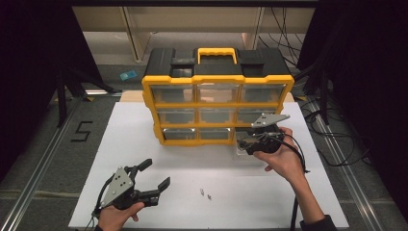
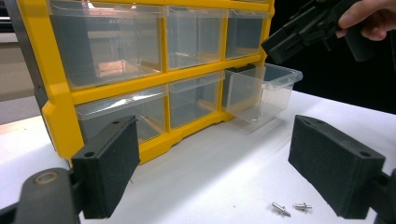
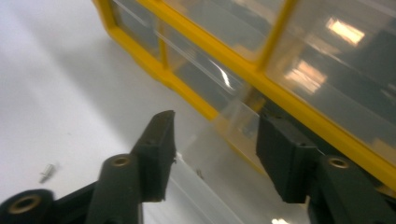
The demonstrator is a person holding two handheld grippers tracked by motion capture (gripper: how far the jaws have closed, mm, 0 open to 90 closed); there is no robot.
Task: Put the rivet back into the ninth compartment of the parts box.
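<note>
A yellow-and-black organizer cabinet [image 1: 217, 104] with clear drawers stands at the back of the white board [image 1: 144, 130]. Its bottom right drawer [image 2: 261, 91] is pulled partly out. My right gripper [image 1: 244, 144] hovers over that drawer's front, jaws apart. In the right gripper view the drawer's clear rim [image 3: 201, 198] runs below the right gripper [image 3: 215, 149], and the pads do not press on it. My left gripper [image 1: 156, 173] rests low at the front left, open wide and holding nothing. Two small metal rivets [image 1: 206, 194] lie on the board to its right.
The cabinet's other drawers [image 2: 196, 37] are pushed in and look empty. A bare stretch of board lies between the cabinet's yellow frame [image 2: 56, 102] and the rivets [image 2: 292, 207]. Cables [image 1: 332, 144] trail on the floor at right. A rail [image 1: 43, 163] runs along the left.
</note>
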